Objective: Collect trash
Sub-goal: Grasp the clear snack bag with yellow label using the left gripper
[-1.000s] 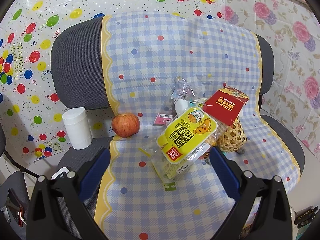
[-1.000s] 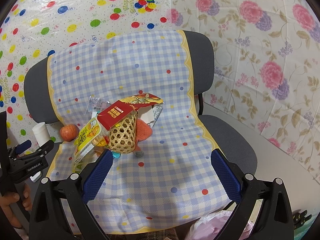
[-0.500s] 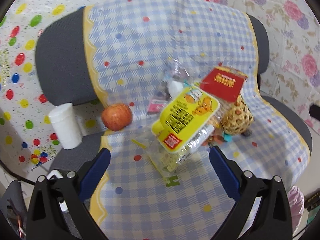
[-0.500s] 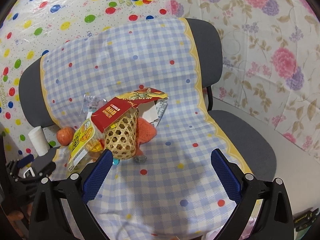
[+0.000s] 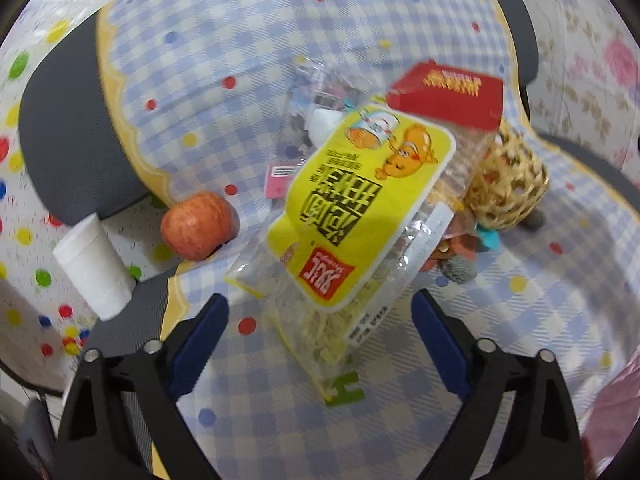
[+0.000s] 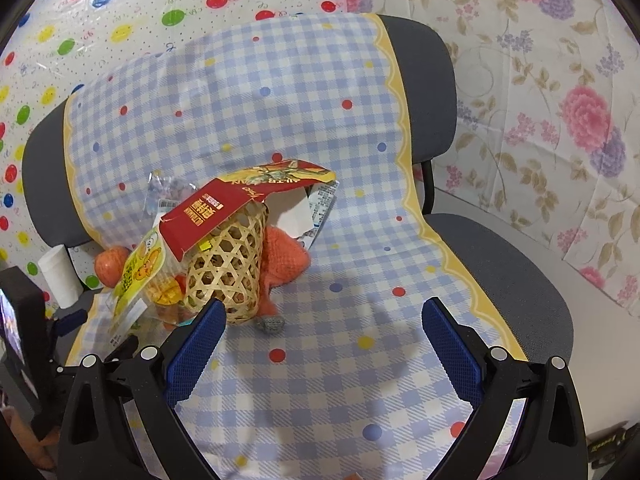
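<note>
1. Carrier is a chair (image 6: 500,264) draped in a blue checked cloth (image 5: 280,40); all the things sit on its seat, crowded toward the seat's left edge as the right wrist view shows it.
2. Left tool (image 5: 320,320): pads stand wide apart and have just been closing a little. The lower end of the yellow snack bag (image 5: 360,216) lies between them, but neither pad presses on it.
3. Bag's long axis runs from the lower tip nearest the tool, up and away to the right toward the seat's back edge. Its far end leans on the pile by the red carton (image 5: 448,96) and woven basket (image 5: 508,188).
4. That axis runs roughly along the tool's pointing line, so the pads bracket the bag across its narrow width. Judgement: a short advance and a squeeze should catch the clear plastic tail.
5. Right tool (image 6: 320,328): pads apart, nothing between them, over bare cloth nearer the seat's front edge. The basket sits just beyond its left pad.
6. The left hand's tool is clearly the nearer to the bag.
7. Apple (image 5: 196,224) and white roll (image 5: 92,268) lie at the seat's left edge, apart from the bag.
8. Risk, judged: thin film may slip or drag the carton.
</note>
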